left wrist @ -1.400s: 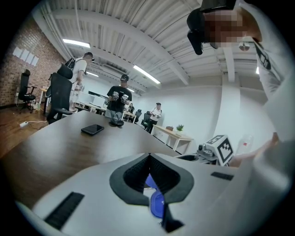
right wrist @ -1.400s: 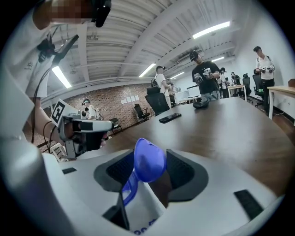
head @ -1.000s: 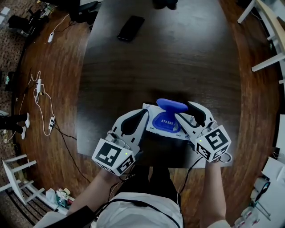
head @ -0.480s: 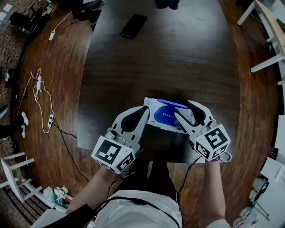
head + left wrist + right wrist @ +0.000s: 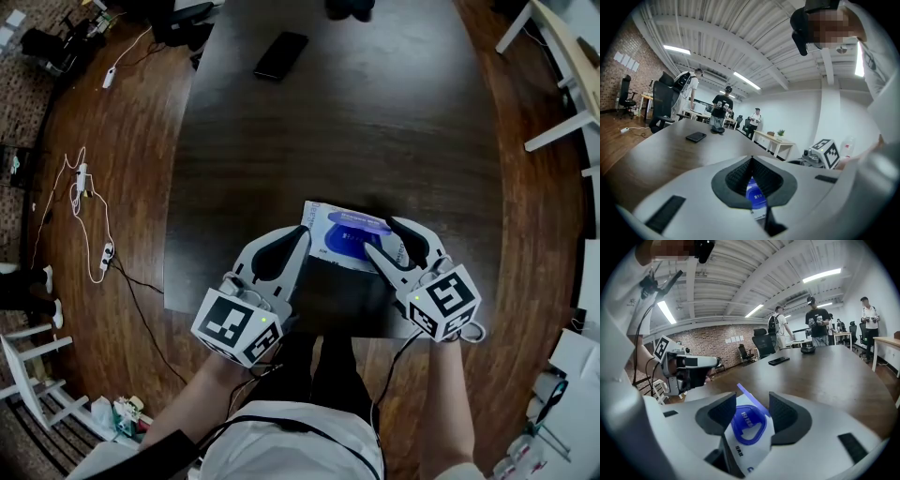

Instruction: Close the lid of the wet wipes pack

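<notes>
I am looking first at the right gripper (image 5: pixel 752 402). Its jaws are standing apart and are not clamping anything. Between them the wet wipes pack (image 5: pixel 740 446) is lying, with its blue ring (image 5: pixel 749 425) facing up. The lid (image 5: pixel 746 394) is rising slanted behind the ring, not flat on it. In the head view the right gripper (image 5: pixel 382 236) is reaching over the near right part of the pack (image 5: pixel 314 214). Its inner jaw is lying across the lid (image 5: pixel 352 228), but I cannot tell if it is touching.

The left gripper (image 5: pixel 751 160) is keeping its jaws together at the tips and is holding nothing. A blue piece of the pack (image 5: pixel 754 197) is showing through the gap under the pads. In the head view the left gripper (image 5: pixel 302 236) is pointing at the near left corner of the pack, just beside it.

The pack is lying near the front edge of the dark table (image 5: pixel 356 131). Far across the table a phone (image 5: pixel 280 54) is lying flat. On the wooden floor (image 5: pixel 103 122) at the left, cables (image 5: pixel 89 211) are trailing.
</notes>
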Tool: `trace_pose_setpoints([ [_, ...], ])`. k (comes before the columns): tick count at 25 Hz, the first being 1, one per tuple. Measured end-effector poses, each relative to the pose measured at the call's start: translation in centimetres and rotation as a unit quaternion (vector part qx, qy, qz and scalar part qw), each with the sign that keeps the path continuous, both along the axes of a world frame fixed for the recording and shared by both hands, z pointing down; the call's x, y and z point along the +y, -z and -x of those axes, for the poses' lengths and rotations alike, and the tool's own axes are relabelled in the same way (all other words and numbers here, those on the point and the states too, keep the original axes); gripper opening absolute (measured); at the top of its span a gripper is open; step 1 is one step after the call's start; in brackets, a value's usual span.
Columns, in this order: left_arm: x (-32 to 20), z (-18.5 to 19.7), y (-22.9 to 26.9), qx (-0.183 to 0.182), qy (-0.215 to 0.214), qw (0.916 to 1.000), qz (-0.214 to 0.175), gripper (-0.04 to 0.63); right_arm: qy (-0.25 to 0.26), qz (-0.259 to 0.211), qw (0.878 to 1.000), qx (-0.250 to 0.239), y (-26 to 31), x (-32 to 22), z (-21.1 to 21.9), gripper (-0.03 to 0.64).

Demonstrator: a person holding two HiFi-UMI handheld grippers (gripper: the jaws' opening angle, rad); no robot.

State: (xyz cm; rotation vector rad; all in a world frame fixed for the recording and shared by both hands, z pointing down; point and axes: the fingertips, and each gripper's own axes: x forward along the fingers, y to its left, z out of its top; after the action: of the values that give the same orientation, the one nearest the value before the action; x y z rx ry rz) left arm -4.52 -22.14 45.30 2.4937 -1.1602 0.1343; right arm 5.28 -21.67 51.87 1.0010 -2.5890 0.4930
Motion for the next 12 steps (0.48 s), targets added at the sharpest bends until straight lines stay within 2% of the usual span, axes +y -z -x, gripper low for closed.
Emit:
trace_pose_setpoints([
  [12,1.1,0.5,0.0,0.001,-0.003,1.0,-0.003,0.002,0.003,0.002,1.0,0.008,-0.6,1.8,0.9,0.207],
])
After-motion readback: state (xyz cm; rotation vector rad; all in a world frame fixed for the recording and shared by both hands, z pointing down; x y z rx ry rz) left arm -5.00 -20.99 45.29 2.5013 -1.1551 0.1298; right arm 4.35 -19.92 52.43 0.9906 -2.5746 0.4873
